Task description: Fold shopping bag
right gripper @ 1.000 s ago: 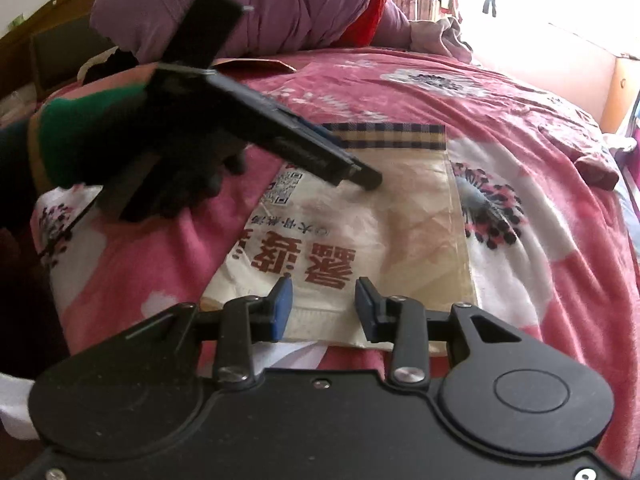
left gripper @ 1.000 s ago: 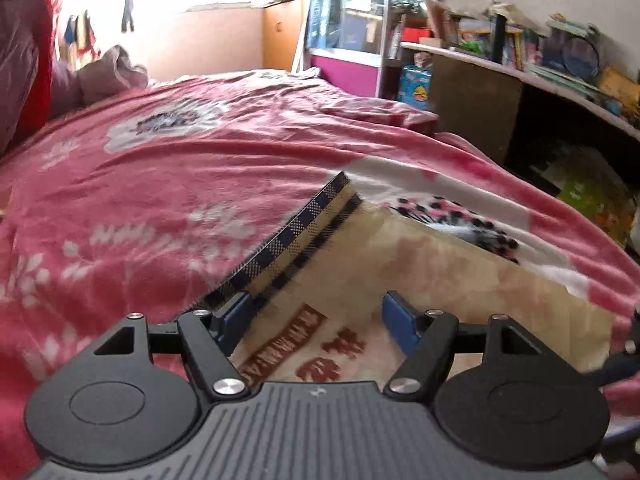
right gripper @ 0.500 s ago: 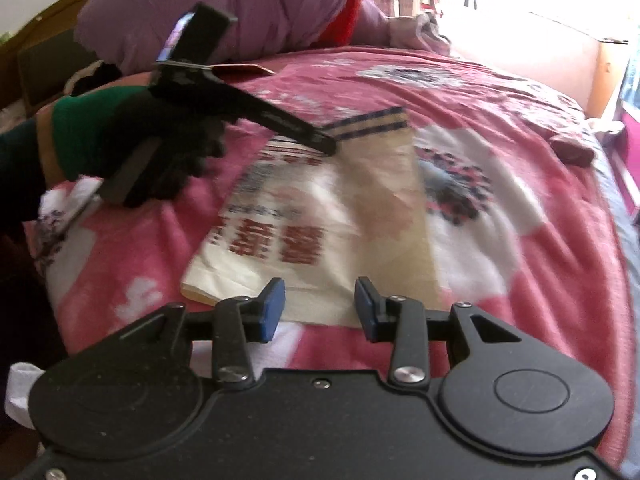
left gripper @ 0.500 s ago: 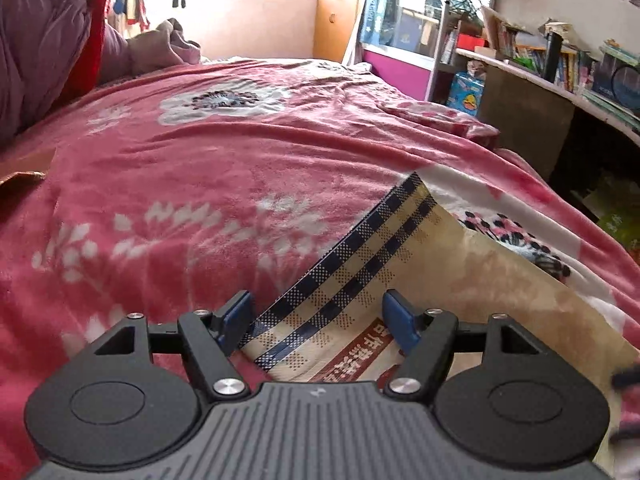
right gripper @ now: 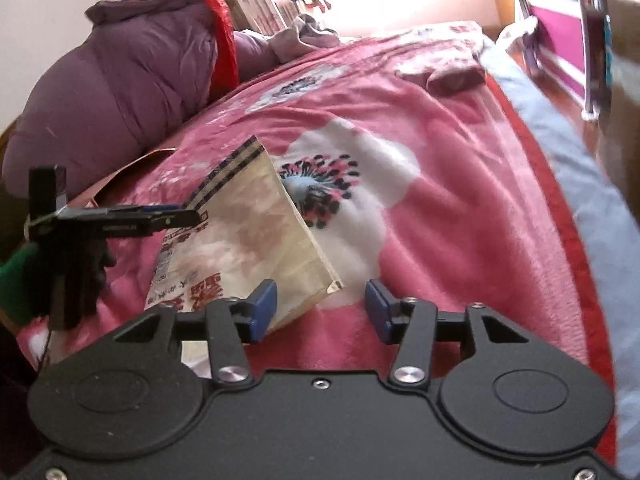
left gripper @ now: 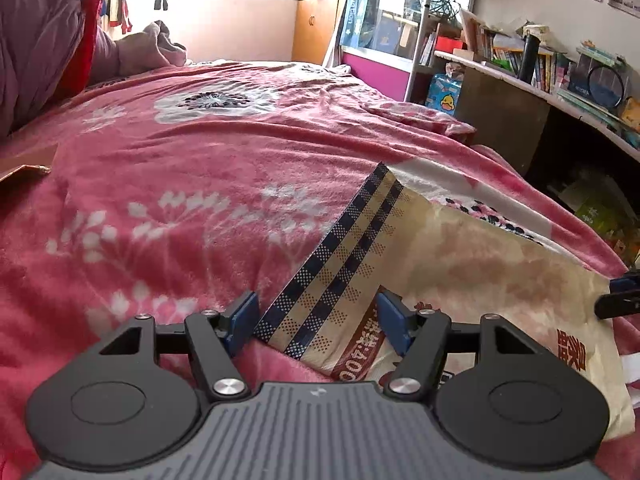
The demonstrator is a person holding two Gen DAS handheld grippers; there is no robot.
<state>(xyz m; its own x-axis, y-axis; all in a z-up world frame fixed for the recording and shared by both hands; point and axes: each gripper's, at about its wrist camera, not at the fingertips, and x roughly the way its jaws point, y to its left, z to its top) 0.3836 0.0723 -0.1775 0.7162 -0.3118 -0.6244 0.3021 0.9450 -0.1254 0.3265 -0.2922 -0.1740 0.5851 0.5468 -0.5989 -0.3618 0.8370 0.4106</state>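
Bedroom, pink floral fleece blanket (left gripper: 208, 152) over bed; purple puffy quilt (right gripper: 116, 80) bundled at 10 o'clock in right view. Flat beige woven shopping bag with navy checked trim (right gripper: 248, 236) lies on blanket. Left gripper (left gripper: 316, 320) jaws spread, straddling bag's checked-trim corner, blue pads either side, not pinching. Right gripper (right gripper: 320, 308) jaws spread, bag's near corner between them at 7 o'clock; contact can't tell. Cluttered bookshelf (left gripper: 532, 64) at 2 o'clock in left view
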